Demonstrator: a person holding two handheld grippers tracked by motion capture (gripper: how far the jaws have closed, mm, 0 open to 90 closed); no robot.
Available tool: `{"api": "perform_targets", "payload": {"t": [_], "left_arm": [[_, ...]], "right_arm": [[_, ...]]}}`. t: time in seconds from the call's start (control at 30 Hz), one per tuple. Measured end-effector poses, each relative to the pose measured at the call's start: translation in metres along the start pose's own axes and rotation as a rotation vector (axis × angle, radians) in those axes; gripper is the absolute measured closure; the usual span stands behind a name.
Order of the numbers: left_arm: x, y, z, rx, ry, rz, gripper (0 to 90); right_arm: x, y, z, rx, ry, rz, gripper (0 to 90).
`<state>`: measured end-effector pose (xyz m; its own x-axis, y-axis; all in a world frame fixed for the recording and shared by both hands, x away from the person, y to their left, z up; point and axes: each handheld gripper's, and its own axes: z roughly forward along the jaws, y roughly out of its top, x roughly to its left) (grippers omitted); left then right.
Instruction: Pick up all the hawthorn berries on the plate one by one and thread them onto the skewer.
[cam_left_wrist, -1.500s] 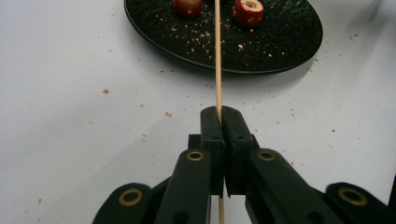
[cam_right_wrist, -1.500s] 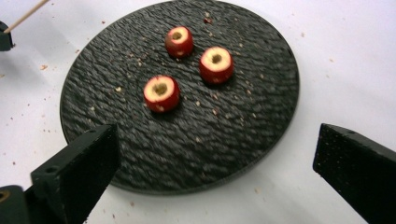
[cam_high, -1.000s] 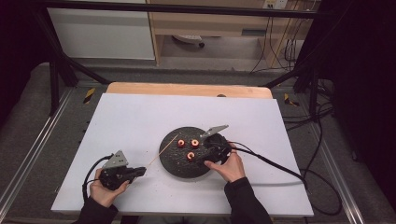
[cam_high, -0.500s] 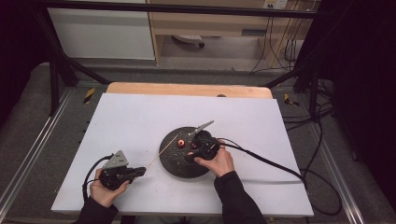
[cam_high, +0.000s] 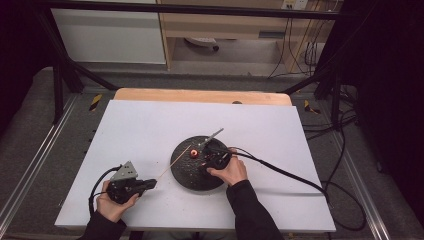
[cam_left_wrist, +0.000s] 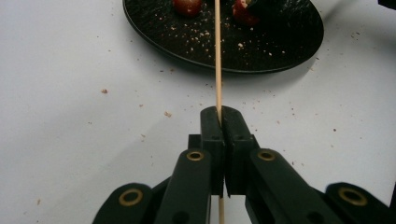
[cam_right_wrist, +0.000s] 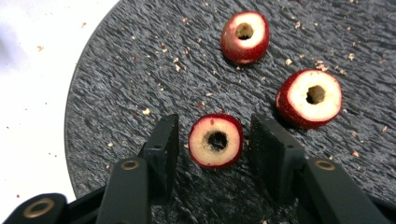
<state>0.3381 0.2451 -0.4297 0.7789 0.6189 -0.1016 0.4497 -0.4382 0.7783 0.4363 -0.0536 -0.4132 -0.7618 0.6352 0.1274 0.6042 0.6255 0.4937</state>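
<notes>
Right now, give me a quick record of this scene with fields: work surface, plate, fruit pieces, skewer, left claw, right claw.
work surface: white board on a table
plate: round black plate, scattered with crumbs
fruit pieces: three red cored fruit pieces on the plate, holes facing up
skewer: thin wooden skewer, reaching over the plate's edge
left claw: left claw shut on the skewer, off the plate
right claw: right claw over the plate, jaws have just been closing around the nearest fruit piece, small gaps at both sides, not yet gripping
</notes>
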Motion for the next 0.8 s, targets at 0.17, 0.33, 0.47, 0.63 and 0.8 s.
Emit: {"api": "perform_targets", "payload": {"t": [0.17, 0.33, 0.47, 0.63, 0.8], "left_arm": [[0.000, 0.000, 0.000, 0.001, 0.000, 0.000, 88.3], [-0.001, 0.000, 0.000, 0.003, -0.001, 0.001, 88.4], [-0.001, 0.000, 0.000, 0.000, -0.001, 0.001, 88.3], [-0.002, 0.000, 0.000, -0.001, -0.001, 0.003, 88.3], [-0.002, 0.000, 0.001, 0.000, 0.001, 0.004, 88.4]], "right_arm": [[-0.001, 0.000, 0.002, 0.016, 0.000, 0.004, 57.5], [-0.002, 0.001, 0.004, 0.028, 0.008, 0.012, 60.7], [-0.002, 0.001, 0.004, 0.030, 0.007, 0.019, 61.3], [-0.002, 0.001, 0.001, 0.023, 0.006, 0.031, 61.7], [-0.003, 0.002, -0.008, -0.004, 0.011, 0.057, 61.9]]}}
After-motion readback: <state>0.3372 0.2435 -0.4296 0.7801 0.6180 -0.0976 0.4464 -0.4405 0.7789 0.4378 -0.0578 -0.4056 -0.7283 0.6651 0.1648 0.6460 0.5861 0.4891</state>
